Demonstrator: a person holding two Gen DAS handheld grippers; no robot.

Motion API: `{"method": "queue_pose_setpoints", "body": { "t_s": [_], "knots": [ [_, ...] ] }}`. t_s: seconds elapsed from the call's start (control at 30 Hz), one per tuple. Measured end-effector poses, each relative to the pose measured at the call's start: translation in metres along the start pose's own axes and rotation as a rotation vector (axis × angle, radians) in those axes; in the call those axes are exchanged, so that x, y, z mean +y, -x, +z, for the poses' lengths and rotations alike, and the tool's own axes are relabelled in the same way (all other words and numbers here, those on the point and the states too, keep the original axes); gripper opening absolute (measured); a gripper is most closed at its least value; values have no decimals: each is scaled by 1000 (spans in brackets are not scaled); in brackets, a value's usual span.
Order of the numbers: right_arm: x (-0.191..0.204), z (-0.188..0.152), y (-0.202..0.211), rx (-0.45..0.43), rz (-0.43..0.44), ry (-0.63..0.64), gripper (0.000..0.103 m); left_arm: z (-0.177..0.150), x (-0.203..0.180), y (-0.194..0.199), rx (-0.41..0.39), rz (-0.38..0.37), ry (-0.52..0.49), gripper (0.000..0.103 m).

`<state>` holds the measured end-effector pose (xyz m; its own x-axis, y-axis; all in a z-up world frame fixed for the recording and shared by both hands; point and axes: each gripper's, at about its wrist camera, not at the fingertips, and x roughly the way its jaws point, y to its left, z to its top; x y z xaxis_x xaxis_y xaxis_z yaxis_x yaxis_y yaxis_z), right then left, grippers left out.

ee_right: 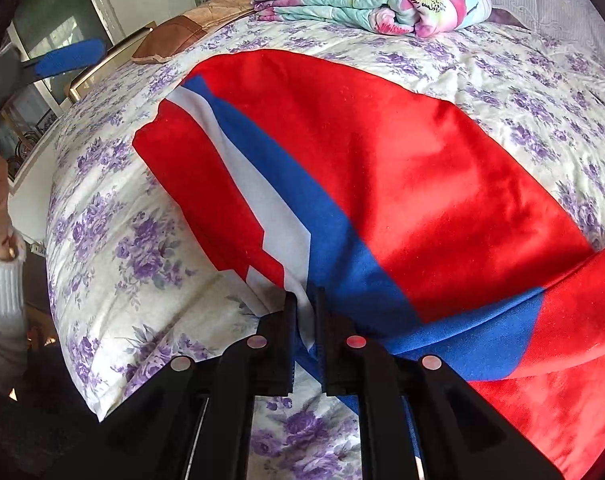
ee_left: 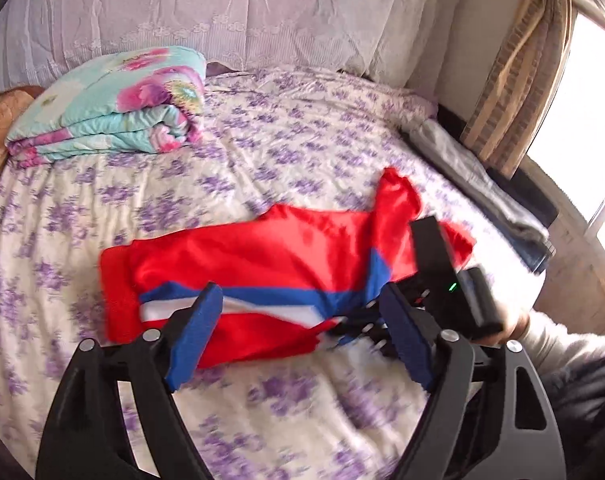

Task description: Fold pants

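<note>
Right gripper (ee_right: 304, 344) jaws clamp the pants (ee_right: 382, 184) hem near the bed (ee_right: 114, 280) edge; left gripper (ee_left: 298, 328) jaws apart above.

Purple-flowered bedsheet (ee_left: 286, 148), folded floral quilt (ee_left: 114, 108) against lace curtain (ee_left: 222, 8), bright window (ee_left: 582, 120) beside striped drape (ee_left: 514, 80)

No readable text, label, brand, number or sign appears anywhere in either wrist view.

A folded floral quilt (ee_left: 110, 104) lies on the purple-flowered bedsheet (ee_left: 286, 152).
</note>
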<state>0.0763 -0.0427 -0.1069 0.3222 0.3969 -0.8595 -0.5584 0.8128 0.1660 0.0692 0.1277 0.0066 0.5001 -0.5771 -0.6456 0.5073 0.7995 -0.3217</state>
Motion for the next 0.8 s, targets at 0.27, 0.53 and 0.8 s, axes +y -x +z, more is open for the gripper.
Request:
{"method": "queue_pose_setpoints", "body": {
  "t_s": [0.27,0.53,0.8],
  "knots": [
    [1,-50,55,-9,35,-81,29,-34,-6,-133,294,-50,308,9],
    [-103,-59,142,-63,-161,-438,33,-71,0,-152,311,-36,340,1],
    [-270,28,148,8,-338,-747,48,-70,-27,-150,251,132,189,2]
  ]
}}
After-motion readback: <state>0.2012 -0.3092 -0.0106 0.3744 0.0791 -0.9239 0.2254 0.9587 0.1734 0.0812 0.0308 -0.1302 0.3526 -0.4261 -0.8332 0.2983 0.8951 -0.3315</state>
